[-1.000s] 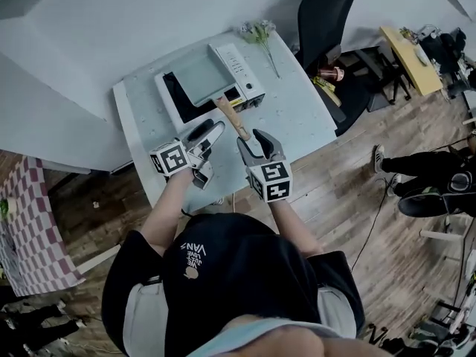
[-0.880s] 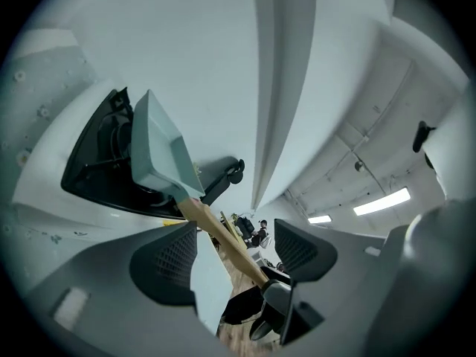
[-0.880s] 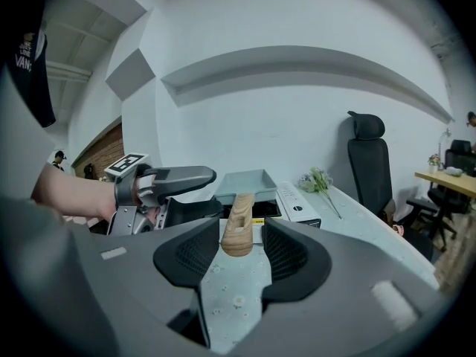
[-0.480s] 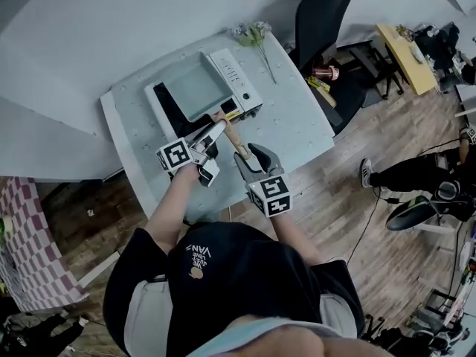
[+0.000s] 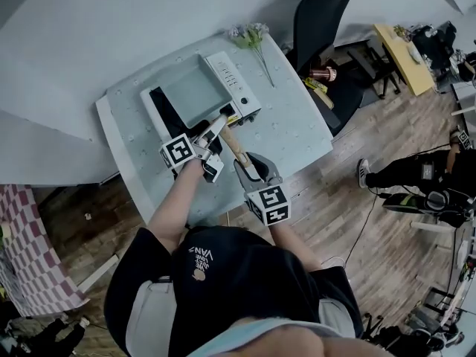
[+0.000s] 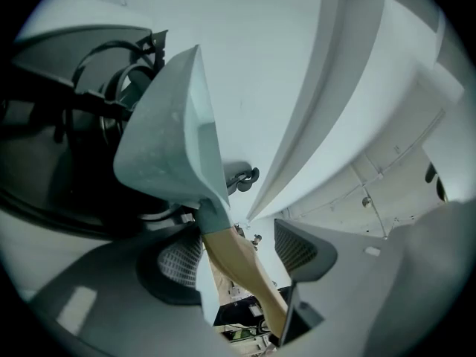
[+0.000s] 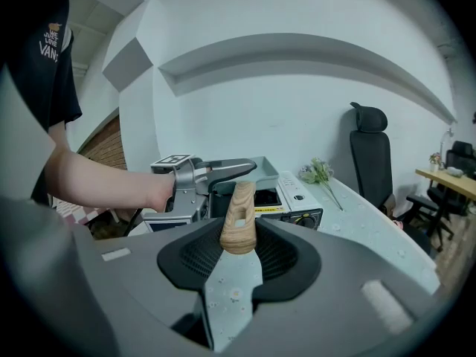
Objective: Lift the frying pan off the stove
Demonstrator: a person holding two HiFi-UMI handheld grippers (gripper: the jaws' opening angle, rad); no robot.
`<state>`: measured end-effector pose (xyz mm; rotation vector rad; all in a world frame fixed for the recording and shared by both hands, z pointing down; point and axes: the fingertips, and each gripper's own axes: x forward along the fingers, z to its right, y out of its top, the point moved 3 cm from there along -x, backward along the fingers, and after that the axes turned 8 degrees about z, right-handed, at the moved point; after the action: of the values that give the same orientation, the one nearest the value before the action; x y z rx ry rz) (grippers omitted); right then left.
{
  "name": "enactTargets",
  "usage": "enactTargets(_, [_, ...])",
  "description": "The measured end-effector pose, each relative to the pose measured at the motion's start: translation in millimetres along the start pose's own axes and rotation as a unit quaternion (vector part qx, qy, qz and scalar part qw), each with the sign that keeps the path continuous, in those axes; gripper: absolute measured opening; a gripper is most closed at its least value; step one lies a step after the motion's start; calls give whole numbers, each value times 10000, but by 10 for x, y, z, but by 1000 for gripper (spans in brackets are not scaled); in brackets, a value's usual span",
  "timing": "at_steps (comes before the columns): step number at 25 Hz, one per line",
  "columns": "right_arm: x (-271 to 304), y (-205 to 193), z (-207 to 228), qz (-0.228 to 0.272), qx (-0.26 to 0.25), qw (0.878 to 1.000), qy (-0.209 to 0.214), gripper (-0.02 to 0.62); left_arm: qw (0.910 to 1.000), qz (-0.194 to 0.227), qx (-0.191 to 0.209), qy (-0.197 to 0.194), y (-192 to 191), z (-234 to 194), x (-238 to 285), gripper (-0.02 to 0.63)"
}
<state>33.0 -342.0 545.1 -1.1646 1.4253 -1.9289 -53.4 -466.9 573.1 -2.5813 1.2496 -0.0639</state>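
A square grey-green frying pan [image 5: 195,89] sits on the white stove [image 5: 236,73], its wooden handle [image 5: 236,146] pointing toward me. My left gripper [image 5: 216,130] reaches the handle close to the pan. In the left gripper view the handle [image 6: 238,262] runs between the pads of that gripper [image 6: 239,255] with a gap on the right side, so it is open. My right gripper [image 7: 239,253] is at the handle's end [image 7: 239,218]; its jaws are closing with the end between them, and the pads do not visibly press on it.
The stove stands on a pale table [image 5: 294,129] against the wall. A sprig of flowers [image 5: 251,36] lies at the far right corner. A black office chair [image 5: 323,17] stands beyond the table's right side. Wooden floor surrounds the table.
My left gripper has moved forward and right, from beside the handle onto its pan end. The right gripper has stayed at the handle's free end.
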Motion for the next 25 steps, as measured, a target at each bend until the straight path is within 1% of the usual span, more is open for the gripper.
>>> enactTargets(1, [1, -11, 4, -14, 7, 10000, 1, 132, 10000, -17, 30, 45, -1, -21, 5, 299])
enactTargets(4, [-7, -17, 5, 4, 42, 10000, 11, 132, 9997, -97, 89, 193, -17, -76, -7, 219])
enactTargets(5, [-15, -28, 9, -8, 49, 10000, 11, 131, 9996, -122, 109, 224, -24, -83, -11, 212])
enactTargets(7, [-23, -60, 25, -75, 41, 10000, 16, 132, 9993, -176, 174, 283, -35, -85, -9, 211])
enactTargets(11, [-18, -67, 23, -58, 92, 9999, 63, 130, 9978, -337, 375, 436, -44, -76, -19, 210])
enactTargets(15, [-77, -79, -24, -28, 253, 9996, 109, 132, 9967, -336, 536, 512, -64, -12, -61, 210])
enactTargets(21, [-156, -90, -49, 63, 221, 9997, 124, 132, 9965, -327, 568, 526, -110, 44, -118, 210])
enactTargets(25, [-279, -88, -98, 119, 199, 9996, 164, 132, 9961, -311, 687, 467, -168, 176, -185, 209])
